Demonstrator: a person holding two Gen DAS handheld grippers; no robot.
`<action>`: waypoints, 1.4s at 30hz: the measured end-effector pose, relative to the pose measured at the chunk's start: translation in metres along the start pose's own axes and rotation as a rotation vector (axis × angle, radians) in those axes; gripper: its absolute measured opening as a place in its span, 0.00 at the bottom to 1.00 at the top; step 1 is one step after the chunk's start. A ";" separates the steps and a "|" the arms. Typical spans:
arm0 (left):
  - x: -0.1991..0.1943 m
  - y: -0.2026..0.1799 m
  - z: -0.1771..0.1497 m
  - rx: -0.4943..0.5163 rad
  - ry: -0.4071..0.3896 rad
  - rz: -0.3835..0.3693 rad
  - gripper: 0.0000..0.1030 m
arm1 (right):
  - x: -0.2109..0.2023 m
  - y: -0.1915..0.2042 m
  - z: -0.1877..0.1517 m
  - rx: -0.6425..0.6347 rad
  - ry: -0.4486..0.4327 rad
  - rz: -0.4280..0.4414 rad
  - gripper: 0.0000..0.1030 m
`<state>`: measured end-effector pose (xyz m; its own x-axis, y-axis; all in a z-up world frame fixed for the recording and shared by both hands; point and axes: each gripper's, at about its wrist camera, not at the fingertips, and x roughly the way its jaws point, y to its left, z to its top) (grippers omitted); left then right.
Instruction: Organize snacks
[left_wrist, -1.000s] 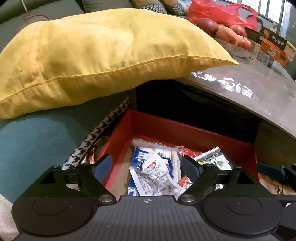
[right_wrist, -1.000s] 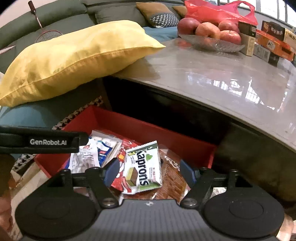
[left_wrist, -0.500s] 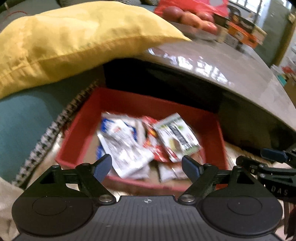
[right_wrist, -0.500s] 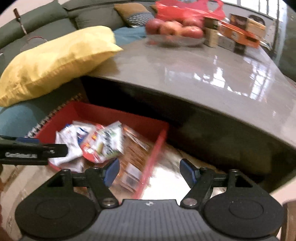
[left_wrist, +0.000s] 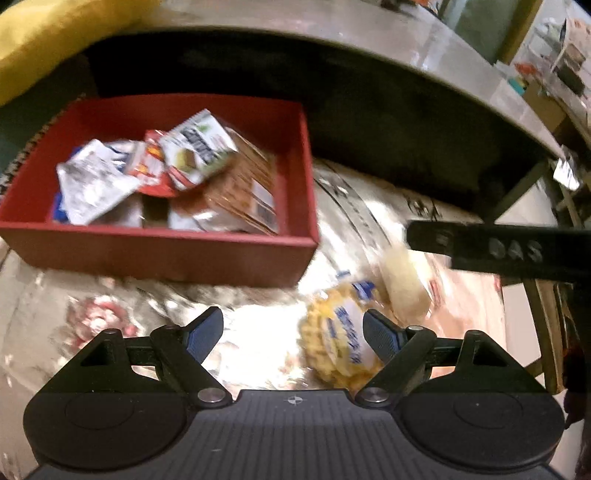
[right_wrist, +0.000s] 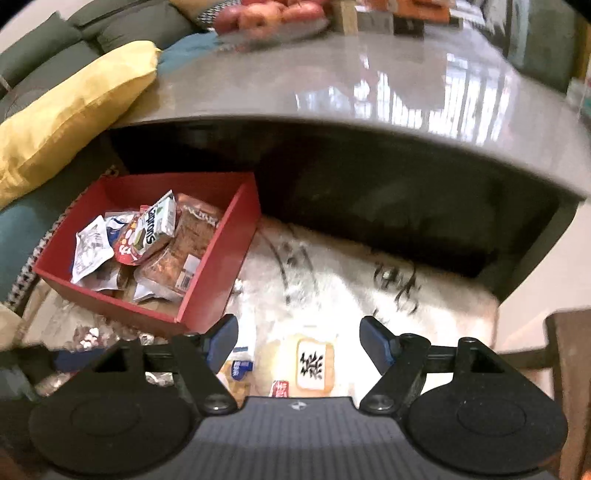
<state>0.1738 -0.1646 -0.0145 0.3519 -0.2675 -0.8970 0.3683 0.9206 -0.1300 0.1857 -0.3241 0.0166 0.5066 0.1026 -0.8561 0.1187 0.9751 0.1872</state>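
A: What bounds the working space?
B: The grey desk (right_wrist: 332, 85) overhangs the floor; beneath its edge lies a dark recess. The red box (left_wrist: 162, 254) stands at left on the pale patterned mat (right_wrist: 332, 280), its walls enclosing piled snack packets (left_wrist: 192, 147).

A: Where is passage free?
B: Above the box, which is open-topped, and over the bare mat to its right. The right claw's arm (left_wrist: 498, 251) crosses the right side in the left wrist view, above loose packets (left_wrist: 343, 332). A yellow cushion (right_wrist: 74, 110) closes the left.
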 end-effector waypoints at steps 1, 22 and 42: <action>0.001 -0.003 -0.002 0.003 0.001 0.002 0.85 | 0.005 -0.002 0.000 0.011 0.020 0.011 0.65; 0.017 -0.024 0.003 0.004 0.014 -0.013 0.87 | 0.019 -0.031 -0.006 0.063 0.065 0.026 0.50; 0.034 -0.037 -0.011 0.015 0.063 0.109 0.80 | -0.002 -0.037 -0.009 0.056 0.032 0.049 0.50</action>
<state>0.1624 -0.2046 -0.0453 0.3359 -0.1471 -0.9304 0.3439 0.9387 -0.0242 0.1722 -0.3588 0.0073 0.4858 0.1567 -0.8599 0.1428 0.9564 0.2549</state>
